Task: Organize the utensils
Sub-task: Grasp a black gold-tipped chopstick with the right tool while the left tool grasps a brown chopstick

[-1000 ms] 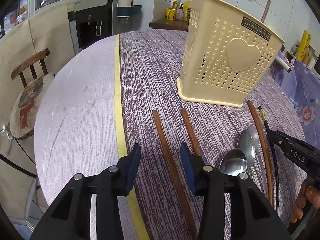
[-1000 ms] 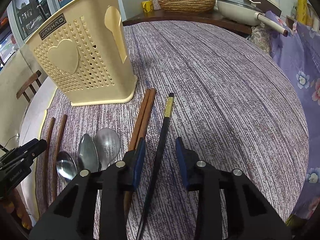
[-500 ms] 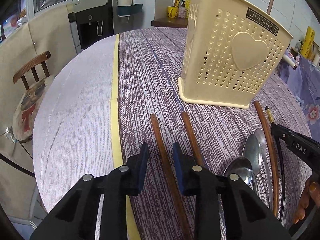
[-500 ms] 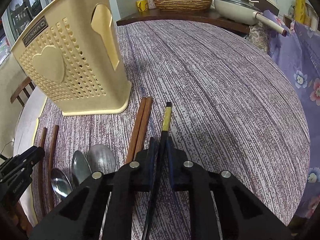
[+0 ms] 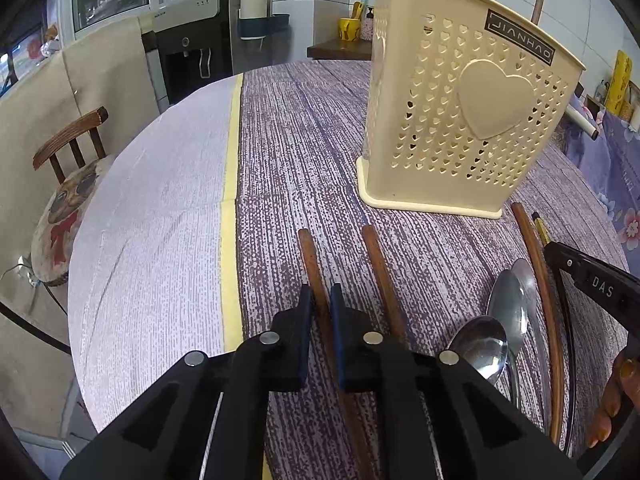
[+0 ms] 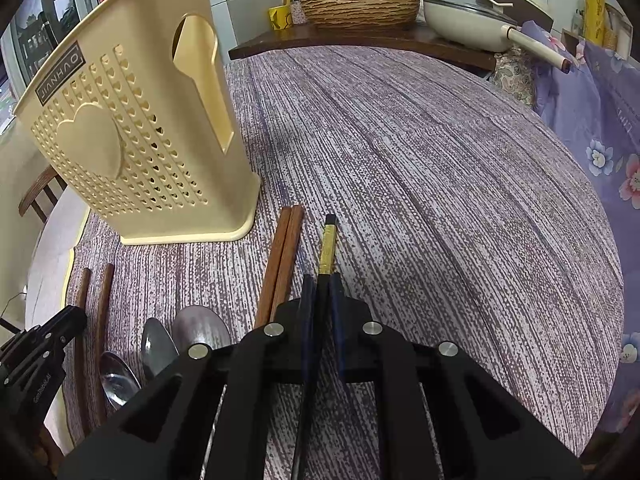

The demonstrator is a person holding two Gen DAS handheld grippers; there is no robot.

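Here, brown chopstick (image 5: pixel 310 258) within left claw (image 5: pixel 320 300), seemingly pinched

Glossy metal spoons (image 5: pixel 480 344), wooden chopsticks (image 5: pixel 378 256)

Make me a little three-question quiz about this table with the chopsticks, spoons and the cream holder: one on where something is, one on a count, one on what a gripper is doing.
1. Where do the metal spoons lie?
A. Inside the cream utensil holder
B. On the tablecloth, between two pairs of brown wooden chopsticks
C. On the chair

2. How many spoons are in view?
A. One
B. Three
C. Five

3. What is the right gripper doing?
A. Closed on the black chopstick with the gold band
B. Wide open over the spoons
C. Holding the holder

Answers:
1. B: the spoons rest flat on the cloth, with brown chopsticks on either side, in front of the cream utensil holder.
2. B: three bowls show side by side.
3. A: its blue pads press both sides of the black chopstick.
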